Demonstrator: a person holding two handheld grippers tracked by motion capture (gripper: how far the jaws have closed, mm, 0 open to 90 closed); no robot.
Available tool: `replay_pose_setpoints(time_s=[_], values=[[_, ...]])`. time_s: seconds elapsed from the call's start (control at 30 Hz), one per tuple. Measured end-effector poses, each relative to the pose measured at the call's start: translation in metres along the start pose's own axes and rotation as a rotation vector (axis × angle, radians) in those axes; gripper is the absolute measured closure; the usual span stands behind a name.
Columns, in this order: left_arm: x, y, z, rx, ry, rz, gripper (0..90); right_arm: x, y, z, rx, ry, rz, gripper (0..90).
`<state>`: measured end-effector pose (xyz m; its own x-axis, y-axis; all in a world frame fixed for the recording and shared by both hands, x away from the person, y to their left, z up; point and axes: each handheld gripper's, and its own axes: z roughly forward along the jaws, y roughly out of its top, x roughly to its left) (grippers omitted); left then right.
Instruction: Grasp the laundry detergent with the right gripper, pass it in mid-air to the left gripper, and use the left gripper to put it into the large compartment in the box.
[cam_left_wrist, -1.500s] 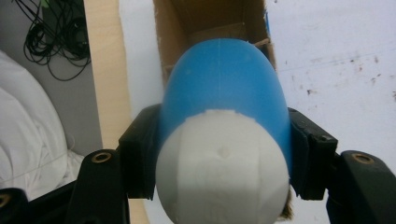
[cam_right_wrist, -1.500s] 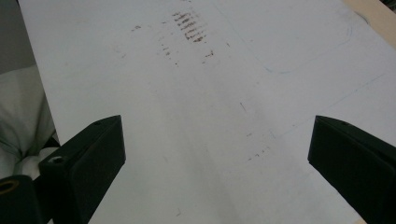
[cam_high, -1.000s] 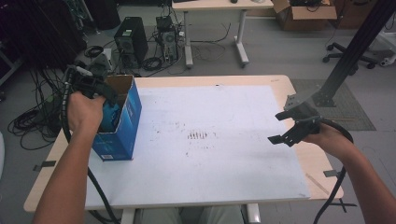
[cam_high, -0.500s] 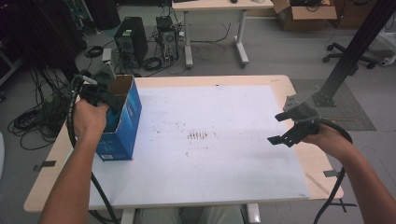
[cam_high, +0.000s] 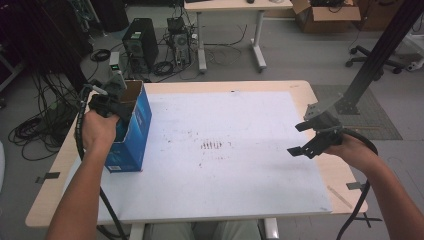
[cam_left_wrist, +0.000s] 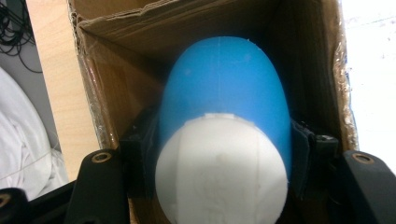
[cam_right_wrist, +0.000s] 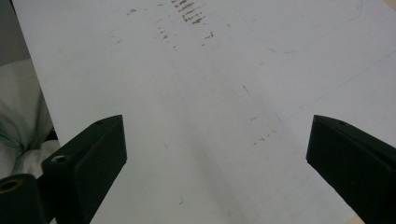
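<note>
Two grippers work at a wooden bench (cam_high: 165, 88) whose top is mostly covered by a white sheet (cam_high: 235, 190), smudged with dark marks near its middle. Beyond the bench, on the grey floor, stand a black computer tower (cam_high: 140, 44), a tangle of cables, a second desk and an open cardboard carton.

At the left edge of the sheet stands an open-topped blue cardboard box (cam_high: 134, 130), upright, its brown inner walls showing. The person's left hand (cam_high: 98, 131) holds the left gripper (cam_high: 111, 106) at the mouth of this box, pointing down into it. In the left gripper view, the jaws are clamped on either side of a rounded blue-and-white plastic object (cam_left_wrist: 224, 135), blue on the far part and white on the near part, held inside the box (cam_left_wrist: 107, 88) between its brown walls. What the object is exactly cannot be told.

At the right side of the bench, the person's right hand (cam_high: 356, 151) holds the right gripper (cam_high: 310, 137) above the sheet, well apart from the box. Its jaws stand wide apart with nothing between them; in the right gripper view the bare, marked sheet (cam_right_wrist: 210, 116) lies under the gap.
</note>
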<state>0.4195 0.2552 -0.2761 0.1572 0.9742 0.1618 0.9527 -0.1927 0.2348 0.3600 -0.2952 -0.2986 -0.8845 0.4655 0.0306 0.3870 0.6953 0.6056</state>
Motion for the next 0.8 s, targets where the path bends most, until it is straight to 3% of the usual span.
replay_pose_setpoints(time_s=[0.57, 0.67, 0.8], values=[[0.0045, -0.0007, 0.002, -0.003, -0.014, -0.008, 37.4, 0.0005, 0.0013, 0.0053, 0.005, 0.012, -0.006, 5.1], [0.0052, -0.0008, 0.002, -0.004, 0.002, -0.007, 32.1, 0.0011, 0.0013, 0.0067, 0.007, 0.015, -0.006, 5.1], [0.0083, -0.0009, -0.0033, -0.022, -0.014, -0.01, 29.3, 0.0009, 0.0015, 0.0065, 0.011, 0.016, -0.006, 5.1]])
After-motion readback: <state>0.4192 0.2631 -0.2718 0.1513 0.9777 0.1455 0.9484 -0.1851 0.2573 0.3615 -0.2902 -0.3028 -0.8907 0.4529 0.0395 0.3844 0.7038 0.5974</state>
